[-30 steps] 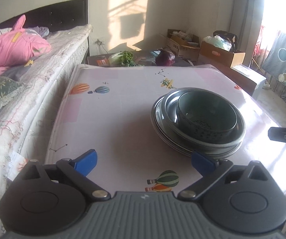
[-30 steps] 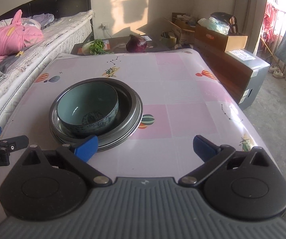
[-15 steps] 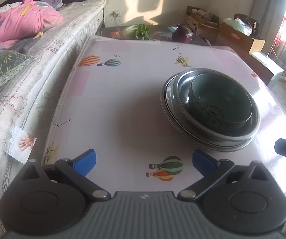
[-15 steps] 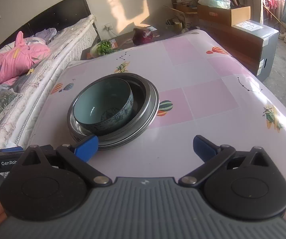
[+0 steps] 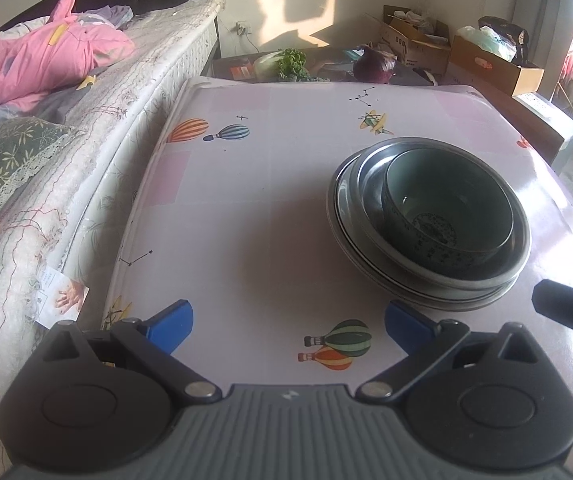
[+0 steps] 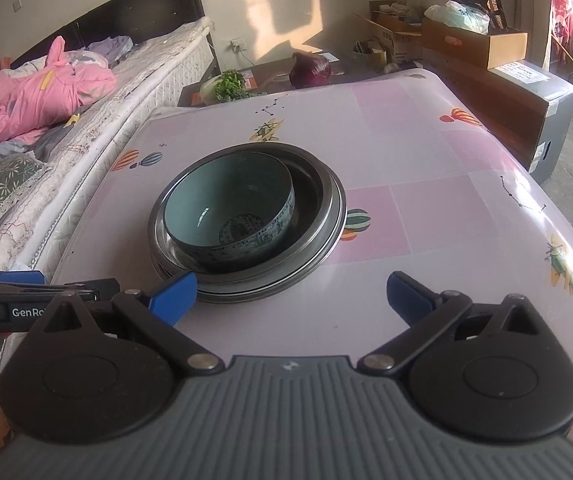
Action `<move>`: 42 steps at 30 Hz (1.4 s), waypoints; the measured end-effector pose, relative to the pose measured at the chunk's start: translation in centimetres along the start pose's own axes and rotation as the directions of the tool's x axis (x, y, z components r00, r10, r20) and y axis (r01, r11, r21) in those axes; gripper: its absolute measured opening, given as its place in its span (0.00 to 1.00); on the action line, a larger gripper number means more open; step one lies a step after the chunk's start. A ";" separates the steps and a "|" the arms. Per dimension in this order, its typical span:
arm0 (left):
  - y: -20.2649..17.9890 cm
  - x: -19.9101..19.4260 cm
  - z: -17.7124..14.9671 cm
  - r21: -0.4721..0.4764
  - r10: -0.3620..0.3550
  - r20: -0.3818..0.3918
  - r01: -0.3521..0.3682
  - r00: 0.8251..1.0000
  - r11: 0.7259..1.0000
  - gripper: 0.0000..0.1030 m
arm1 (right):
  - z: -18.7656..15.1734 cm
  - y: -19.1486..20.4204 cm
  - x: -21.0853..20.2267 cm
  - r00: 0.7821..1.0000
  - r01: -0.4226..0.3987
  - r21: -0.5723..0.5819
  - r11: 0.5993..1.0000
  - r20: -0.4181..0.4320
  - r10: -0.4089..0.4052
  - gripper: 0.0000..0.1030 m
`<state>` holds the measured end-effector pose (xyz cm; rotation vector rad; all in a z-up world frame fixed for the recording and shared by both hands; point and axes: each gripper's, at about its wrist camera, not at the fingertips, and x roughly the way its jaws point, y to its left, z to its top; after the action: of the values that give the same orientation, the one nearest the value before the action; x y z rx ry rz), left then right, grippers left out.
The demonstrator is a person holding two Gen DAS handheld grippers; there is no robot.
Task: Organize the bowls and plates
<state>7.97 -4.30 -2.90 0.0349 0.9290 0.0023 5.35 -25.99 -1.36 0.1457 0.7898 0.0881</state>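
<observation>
Dishes nested mid-table (image 5: 270,200): a patterned bowl (image 6: 230,210) sits inside stacked metal plates (image 6: 326,216). Left gripper (image 5: 288,320) and right gripper (image 6: 291,294) hover nearby, spread wide and empty; stacking looks finished, with nothing loose in sight.

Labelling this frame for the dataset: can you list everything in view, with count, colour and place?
bowl: 1, teal with patterned outside, nested in the top plate
plates: stacked, exact count unclear, metal grey, middle of the table
table: 1, pink cloth with balloon prints, beside the bed
bed: 1, white quilt, left of the table
pink garment: 1, pink, on the bed
red cabbage: 1, purple, low stand behind the table
leafy greens: 1 bunch, green, same stand
cardboard boxes: several, brown, far right
left hand-held gripper: open, empty
right hand-held gripper: open, empty
</observation>
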 end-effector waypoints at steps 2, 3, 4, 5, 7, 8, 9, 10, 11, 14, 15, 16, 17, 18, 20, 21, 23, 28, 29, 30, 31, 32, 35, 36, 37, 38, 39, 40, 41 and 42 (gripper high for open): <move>0.0 0.0 0.0 -0.002 0.002 -0.004 -0.002 1.000 1.000 1.00 | 0.0 0.2 0.0 1.000 0.008 -0.016 1.000 0.001 -0.008 0.99; 0.0 0.0 0.0 -0.005 0.003 -0.004 -0.003 1.000 1.000 1.00 | -0.1 0.3 0.1 1.000 0.010 -0.022 1.000 0.000 -0.010 0.99; 0.0 0.0 0.0 -0.008 0.004 -0.005 -0.004 1.000 1.000 1.00 | -0.1 0.4 0.1 1.000 0.011 -0.027 1.000 -0.001 -0.011 0.99; 0.1 0.0 0.1 -0.010 0.003 -0.006 -0.003 1.000 1.000 1.00 | -0.2 0.4 0.1 1.000 0.013 -0.031 0.999 -0.002 -0.013 0.99; 0.1 0.0 0.1 -0.009 0.004 -0.006 -0.004 1.000 1.000 1.00 | -0.4 0.5 0.1 1.000 0.019 -0.036 0.999 -0.002 -0.019 0.99; 0.1 0.0 0.0 -0.008 0.006 -0.006 -0.006 1.000 1.000 1.00 | -0.5 0.5 0.1 1.000 0.020 -0.038 0.999 -0.002 -0.021 0.99; 0.1 0.0 0.0 -0.006 0.006 -0.007 -0.006 1.000 1.000 1.00 | -0.5 0.5 0.2 1.000 0.021 -0.038 0.999 -0.002 -0.021 0.99; 0.1 0.0 0.0 -0.006 0.007 -0.009 -0.007 1.000 1.000 1.00 | -0.5 0.6 0.2 1.000 0.021 -0.037 0.999 -0.003 -0.021 0.99; 0.2 0.0 -0.1 -0.006 0.008 -0.010 -0.008 1.000 1.000 1.00 | -0.6 0.6 0.3 1.000 0.020 -0.034 0.999 -0.004 -0.020 0.99; 0.1 -0.1 0.0 -0.006 0.009 -0.009 -0.009 1.000 1.000 1.00 | -0.8 0.5 0.3 1.000 0.020 -0.027 0.999 -0.007 -0.020 0.99; 0.1 -0.1 0.0 -0.006 0.009 -0.009 -0.009 1.000 1.000 1.00 | -0.8 0.5 0.3 1.000 0.020 -0.026 0.999 -0.008 -0.021 0.99; 0.1 -0.1 -0.1 -0.005 0.009 -0.009 -0.009 1.000 1.000 1.00 | -0.9 0.5 0.3 1.000 0.020 -0.025 0.999 -0.008 -0.020 0.99; 0.1 -0.1 -0.1 -0.005 0.009 -0.010 -0.009 1.000 1.000 1.00 | -0.9 0.5 0.3 1.000 0.020 -0.025 0.999 -0.009 -0.020 0.99; 0.0 -0.1 -0.1 -0.004 0.009 -0.012 -0.009 1.000 1.000 1.00 | -0.9 0.5 0.3 1.000 0.020 -0.025 0.999 -0.008 -0.020 0.99; 0.0 -0.1 -0.1 -0.003 0.009 -0.015 -0.009 1.000 1.000 1.00 | -0.9 0.5 0.3 1.000 0.021 -0.025 0.999 -0.007 -0.021 0.99; 0.0 0.0 -0.1 -0.002 0.009 -0.016 -0.009 1.000 1.000 1.00 | -0.9 0.4 0.3 1.000 0.021 -0.025 0.999 -0.006 -0.022 0.99; 0.0 0.0 -0.1 -0.001 0.010 -0.016 -0.010 1.000 1.000 1.00 | -0.9 0.4 0.3 1.000 0.022 -0.024 0.999 -0.006 -0.022 0.99; 0.0 0.0 -0.2 0.002 0.011 -0.016 -0.011 1.000 1.000 1.00 | -0.9 0.4 0.4 1.000 0.021 -0.023 1.000 -0.011 -0.021 0.99; 0.0 0.0 -0.1 0.002 0.012 -0.016 -0.012 1.000 1.000 1.00 | -0.9 0.4 0.5 1.000 0.021 -0.024 0.999 -0.012 -0.021 0.99; 0.0 0.0 -0.1 0.002 0.012 -0.016 -0.012 1.000 1.000 1.00 | -0.9 0.4 0.5 1.000 0.021 -0.024 0.999 -0.013 -0.021 0.99; 0.0 0.0 -0.1 0.003 0.012 -0.017 -0.012 1.000 1.000 1.00 | -1.0 0.4 0.5 1.000 0.021 -0.025 0.999 -0.014 -0.021 0.99; 0.0 0.1 -0.2 0.003 0.012 -0.018 -0.011 1.000 1.000 1.00 | -0.9 0.4 0.6 1.000 0.020 -0.024 0.999 -0.015 -0.021 0.99; 0.0 0.1 -0.2 0.003 0.012 -0.019 -0.012 1.000 1.000 1.00 | -0.9 0.3 0.6 1.000 0.020 -0.024 0.999 -0.016 -0.021 0.99; 0.0 0.1 -0.1 0.003 0.012 -0.018 -0.012 1.000 1.000 1.00 | -0.9 0.3 0.6 1.000 0.019 -0.024 1.000 -0.016 -0.020 0.99; 0.0 0.1 -0.2 0.003 0.012 -0.018 -0.012 1.000 1.000 1.00 | -0.9 0.4 0.6 1.000 0.019 -0.025 1.000 -0.016 -0.019 0.99; 0.0 0.1 -0.2 0.003 0.012 -0.017 -0.012 1.000 1.000 1.00 | -0.9 0.4 0.6 1.000 0.018 -0.025 1.000 -0.017 -0.019 0.99; 0.0 0.1 -0.2 0.003 0.013 -0.016 -0.013 1.000 1.000 1.00 | -1.0 0.4 0.6 1.000 0.018 -0.026 0.999 -0.017 -0.019 0.99; 0.0 0.1 -0.2 0.004 0.014 -0.016 -0.014 1.000 1.000 1.00 | -1.0 0.4 0.7 1.000 0.018 -0.026 1.000 -0.018 -0.018 0.99; 0.0 0.1 -0.2 0.004 0.014 -0.017 -0.014 1.000 1.000 1.00 | -1.0 0.4 0.7 1.000 0.017 -0.025 1.000 -0.019 -0.018 0.99; 0.0 0.1 -0.2 0.004 0.013 -0.018 -0.013 1.000 1.000 1.00 | -1.0 0.4 0.7 1.000 0.016 -0.025 1.000 -0.020 -0.017 0.99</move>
<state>7.91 -4.33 -3.08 0.0443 0.9465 0.0130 5.12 -25.40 -2.53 0.1151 0.8093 0.0836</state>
